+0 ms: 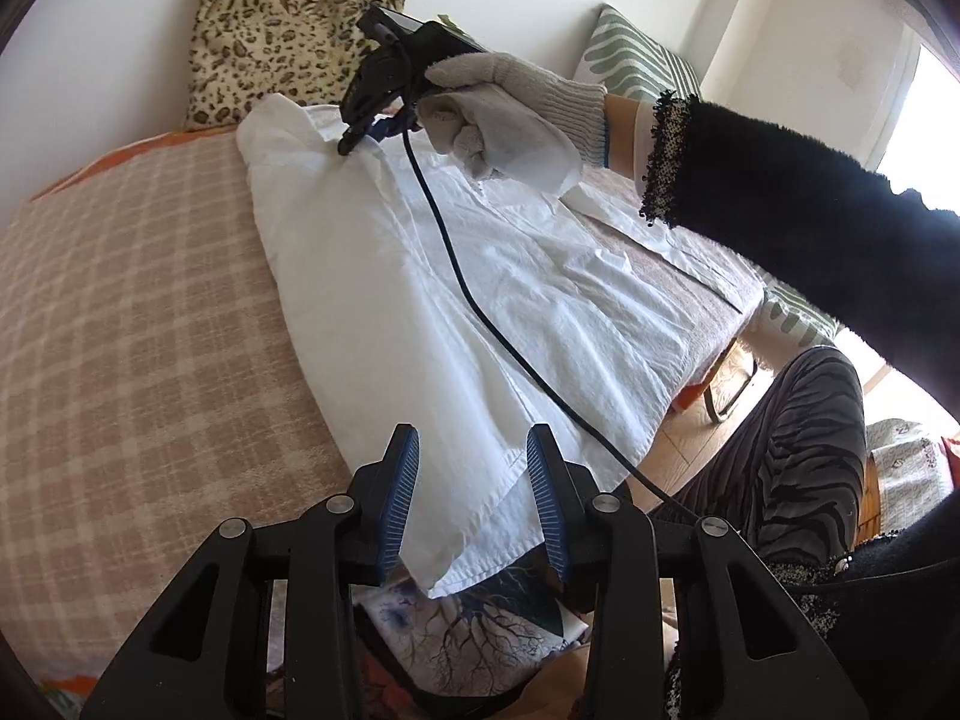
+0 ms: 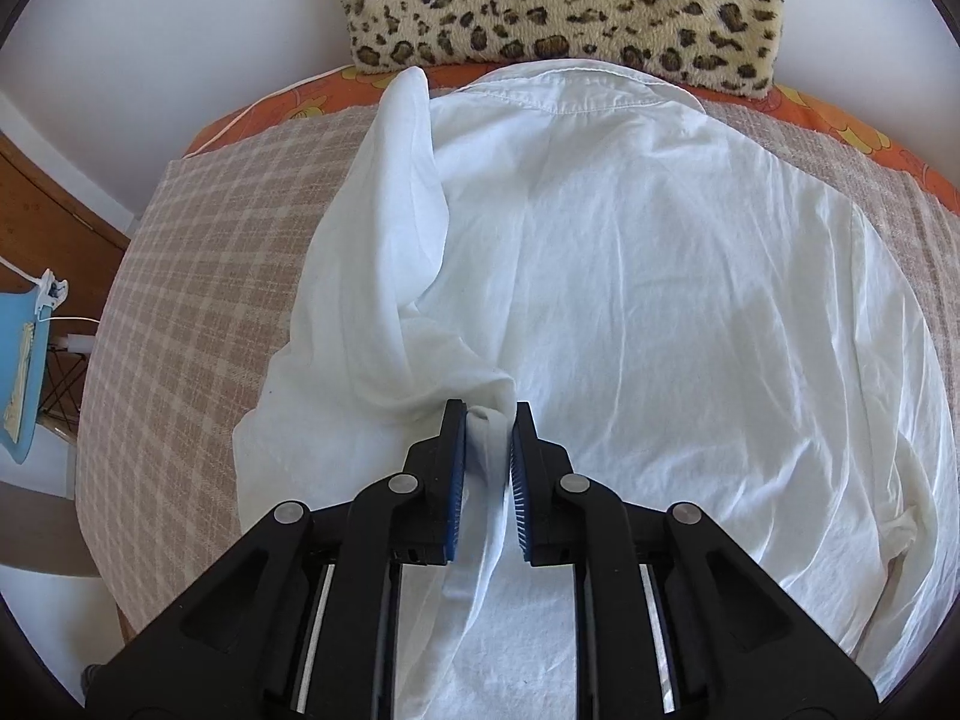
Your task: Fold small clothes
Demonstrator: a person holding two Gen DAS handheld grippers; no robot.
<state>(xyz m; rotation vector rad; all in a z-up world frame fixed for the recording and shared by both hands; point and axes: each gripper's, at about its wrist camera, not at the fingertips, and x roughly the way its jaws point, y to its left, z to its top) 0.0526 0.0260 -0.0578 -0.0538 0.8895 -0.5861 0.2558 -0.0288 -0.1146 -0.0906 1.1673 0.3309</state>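
Note:
A white shirt (image 2: 648, 276) lies back up on a checked beige bed cover (image 2: 180, 276), collar toward the leopard pillow. Its left sleeve (image 2: 390, 252) is folded over onto the back. My right gripper (image 2: 487, 420) is shut on the sleeve's cuff end, just above the shirt's back. In the left wrist view the shirt (image 1: 456, 312) stretches away, and my left gripper (image 1: 471, 450) is open, its jaws either side of the shirt's hem corner. The right gripper (image 1: 360, 132) shows there near the collar, held by a gloved hand.
A leopard-print pillow (image 2: 564, 6) stands against the wall at the bed's head. A green striped cushion (image 1: 636, 54) sits at the far right. A black cable (image 1: 480, 312) trails across the shirt. The bed edge and wooden floor (image 1: 690, 438) are to the right. A blue stool (image 2: 24, 360) stands left.

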